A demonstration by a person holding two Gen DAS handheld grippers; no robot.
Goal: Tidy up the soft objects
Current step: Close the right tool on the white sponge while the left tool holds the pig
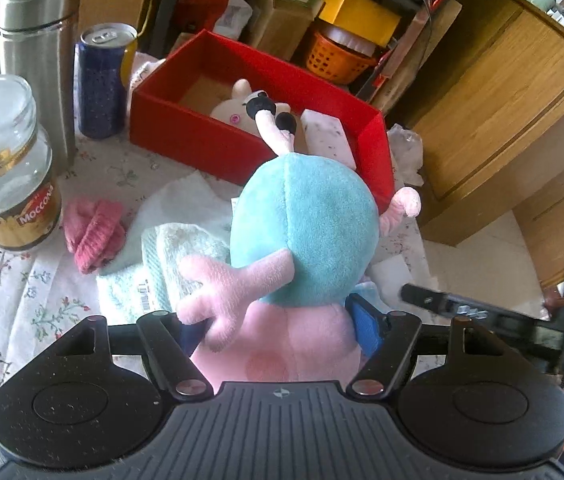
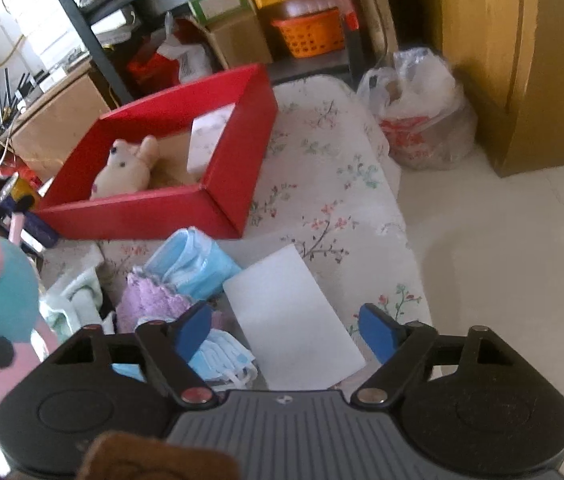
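- At the table's left edge stand a glass jar, a steel flask and a can; a wide swing of the left gripper towards the red box could, I judge, knock one over.
- Mid-table, that gripper is clenched on the plush pig, held above the towels on the box's near side. The grip sits low on the pink part, so the heavy teal body may tip or slip out on the way.
- In the box already lie a cream plush and a white block; the pig could land on the wall rather than inside.
- Near the table's right edge, the right gripper hangs released, its pads astride a white sponge without touching. Beside it lie masks; closing now might catch a mask strap or shove the sponge off the edge.
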